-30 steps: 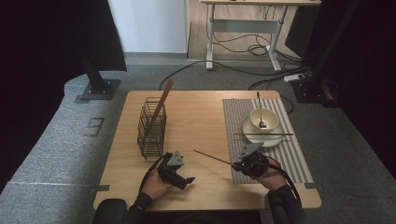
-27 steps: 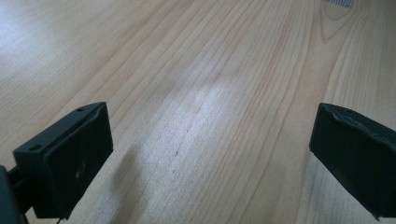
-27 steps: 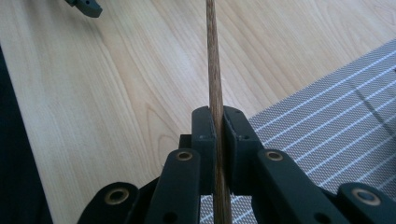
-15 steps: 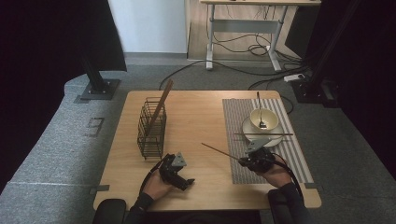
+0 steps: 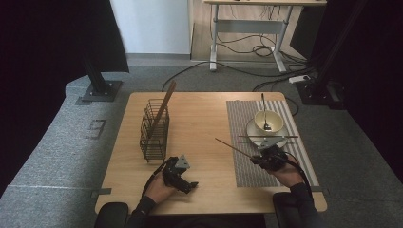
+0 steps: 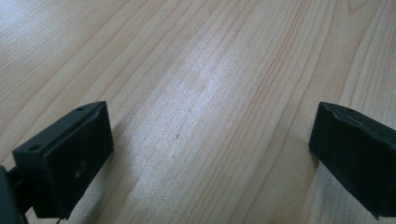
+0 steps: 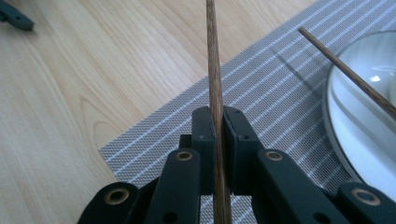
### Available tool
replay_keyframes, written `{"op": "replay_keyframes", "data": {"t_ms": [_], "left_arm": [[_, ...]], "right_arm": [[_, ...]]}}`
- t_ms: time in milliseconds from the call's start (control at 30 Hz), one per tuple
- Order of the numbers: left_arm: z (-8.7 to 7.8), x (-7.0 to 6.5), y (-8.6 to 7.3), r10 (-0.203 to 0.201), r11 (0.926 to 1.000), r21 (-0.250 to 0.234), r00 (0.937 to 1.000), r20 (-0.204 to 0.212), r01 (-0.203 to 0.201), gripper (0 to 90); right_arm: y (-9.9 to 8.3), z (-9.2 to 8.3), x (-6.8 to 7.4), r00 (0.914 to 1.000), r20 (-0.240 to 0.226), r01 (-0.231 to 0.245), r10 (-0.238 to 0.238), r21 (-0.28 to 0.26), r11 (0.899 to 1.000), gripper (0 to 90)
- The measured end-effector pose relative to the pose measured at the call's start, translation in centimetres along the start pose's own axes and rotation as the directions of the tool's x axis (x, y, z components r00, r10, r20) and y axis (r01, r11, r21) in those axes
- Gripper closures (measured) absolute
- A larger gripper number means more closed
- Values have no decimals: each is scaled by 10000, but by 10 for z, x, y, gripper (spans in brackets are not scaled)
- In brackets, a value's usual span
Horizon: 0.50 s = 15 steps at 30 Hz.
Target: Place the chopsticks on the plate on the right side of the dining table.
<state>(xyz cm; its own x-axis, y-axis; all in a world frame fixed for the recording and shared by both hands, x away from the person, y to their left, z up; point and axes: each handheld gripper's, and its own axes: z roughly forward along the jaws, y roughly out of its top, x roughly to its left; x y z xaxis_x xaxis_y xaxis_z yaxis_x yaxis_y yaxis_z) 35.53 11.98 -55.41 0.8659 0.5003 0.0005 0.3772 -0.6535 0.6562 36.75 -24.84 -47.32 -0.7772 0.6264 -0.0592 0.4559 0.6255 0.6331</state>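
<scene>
Looking down from the high view, the right gripper sits over the near part of the striped placemat and is clamped on a chopstick, which slants from the jaws out to the left and far side, above the bare worktop. Just beyond that gripper a second chopstick lies across the plate under the bowl. The left gripper rests near the front edge, with the wire basket farther back. From the left gripper view, the two black jaws stand wide apart with nothing but wood grain between them. From the right gripper view, the jaws press tight on the chopstick, which runs straight up from between them over the mat's edge; the second chopstick crosses the plate's rim at the right, apart from the held one, a gap the high view leaves unclear.
</scene>
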Motion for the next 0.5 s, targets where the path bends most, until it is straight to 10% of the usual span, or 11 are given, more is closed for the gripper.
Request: {"op": "replay_keyframes", "data": {"t_ms": [500], "left_arm": [[0, 0, 0, 21, 10000, 10, 10000, 6, -21, 0]], "right_arm": [[-13, -8, -31, 9934, 718, -901, 898, 15, 9959, 829]]}}
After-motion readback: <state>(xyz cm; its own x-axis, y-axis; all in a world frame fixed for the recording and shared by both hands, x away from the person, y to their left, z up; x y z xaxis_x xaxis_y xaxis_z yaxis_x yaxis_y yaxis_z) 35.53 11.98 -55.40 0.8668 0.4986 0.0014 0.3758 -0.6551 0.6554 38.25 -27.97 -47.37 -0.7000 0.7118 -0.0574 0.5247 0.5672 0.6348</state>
